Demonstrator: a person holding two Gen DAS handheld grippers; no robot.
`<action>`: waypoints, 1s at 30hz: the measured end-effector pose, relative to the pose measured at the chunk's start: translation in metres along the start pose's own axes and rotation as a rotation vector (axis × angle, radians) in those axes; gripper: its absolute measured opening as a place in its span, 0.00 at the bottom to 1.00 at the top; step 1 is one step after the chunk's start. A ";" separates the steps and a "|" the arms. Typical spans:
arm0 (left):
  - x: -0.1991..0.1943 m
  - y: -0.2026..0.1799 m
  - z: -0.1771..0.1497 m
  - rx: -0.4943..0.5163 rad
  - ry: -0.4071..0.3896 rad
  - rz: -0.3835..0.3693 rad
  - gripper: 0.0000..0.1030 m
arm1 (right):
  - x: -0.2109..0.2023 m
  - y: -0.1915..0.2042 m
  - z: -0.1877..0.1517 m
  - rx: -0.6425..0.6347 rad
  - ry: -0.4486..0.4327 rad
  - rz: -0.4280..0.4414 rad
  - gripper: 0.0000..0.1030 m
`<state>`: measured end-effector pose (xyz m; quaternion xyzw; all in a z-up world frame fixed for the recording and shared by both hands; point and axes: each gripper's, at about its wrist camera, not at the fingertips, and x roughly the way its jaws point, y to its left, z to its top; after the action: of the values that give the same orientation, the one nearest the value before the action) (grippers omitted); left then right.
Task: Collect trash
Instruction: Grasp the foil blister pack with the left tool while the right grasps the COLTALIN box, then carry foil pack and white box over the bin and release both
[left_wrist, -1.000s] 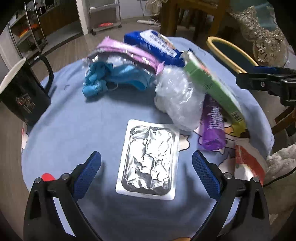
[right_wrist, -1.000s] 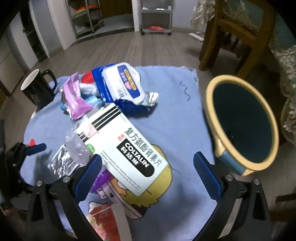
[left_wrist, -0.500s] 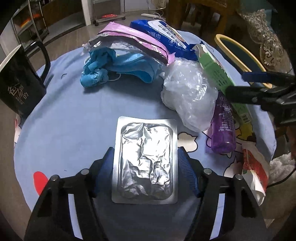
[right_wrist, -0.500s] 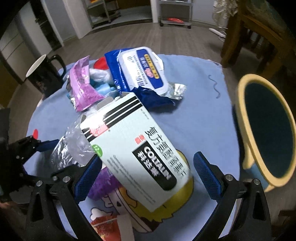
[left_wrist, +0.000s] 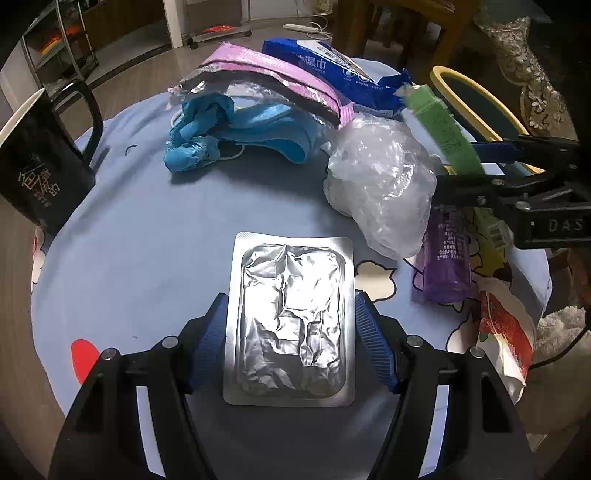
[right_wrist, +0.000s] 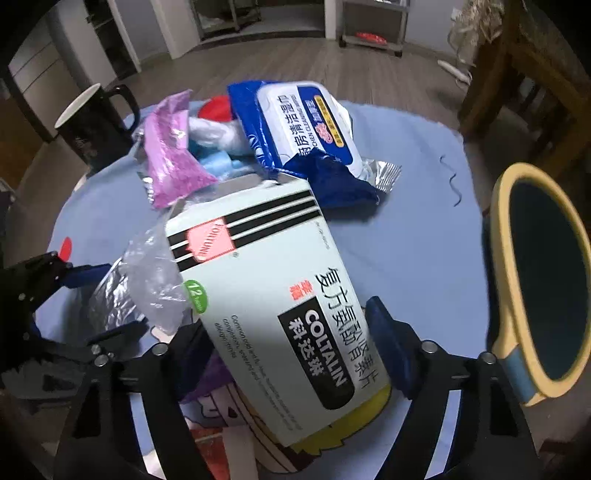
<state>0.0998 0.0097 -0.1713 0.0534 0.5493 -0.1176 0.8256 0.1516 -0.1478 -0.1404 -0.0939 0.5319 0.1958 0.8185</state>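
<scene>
foil, film and card on a soft matt cloth (left_wrist: 155, 236)

the blister pack (left_wrist: 290, 325) is crinkled shiny metal foil; the crumpled bag (left_wrist: 384, 192) is clear glossy plastic film; the medicine box (right_wrist: 280, 310) looks like smooth printed card; the mug (left_wrist: 40, 170) is glossy black, probably ceramic; the bottle (left_wrist: 445, 266) is translucent purple plastic.

Grey wood-plank floor (right_wrist: 369, 70) surrounds the blue-clothed round table (right_wrist: 424, 236). Beyond the table stands a wheeled metal shelf (right_wrist: 369, 22); right of it, a wooden chair (right_wrist: 524, 74).
</scene>
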 end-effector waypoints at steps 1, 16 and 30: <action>-0.002 -0.001 0.001 -0.001 -0.004 0.000 0.66 | -0.004 0.000 -0.001 -0.003 -0.010 0.000 0.72; -0.042 -0.002 0.003 -0.015 -0.070 0.027 0.66 | -0.083 -0.030 -0.004 0.136 -0.100 -0.009 0.69; -0.121 -0.013 0.017 0.061 -0.291 0.100 0.66 | -0.194 -0.081 -0.010 0.180 -0.320 -0.052 0.69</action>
<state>0.0675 0.0097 -0.0532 0.0879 0.4167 -0.0995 0.8993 0.1076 -0.2675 0.0274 -0.0015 0.4077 0.1386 0.9025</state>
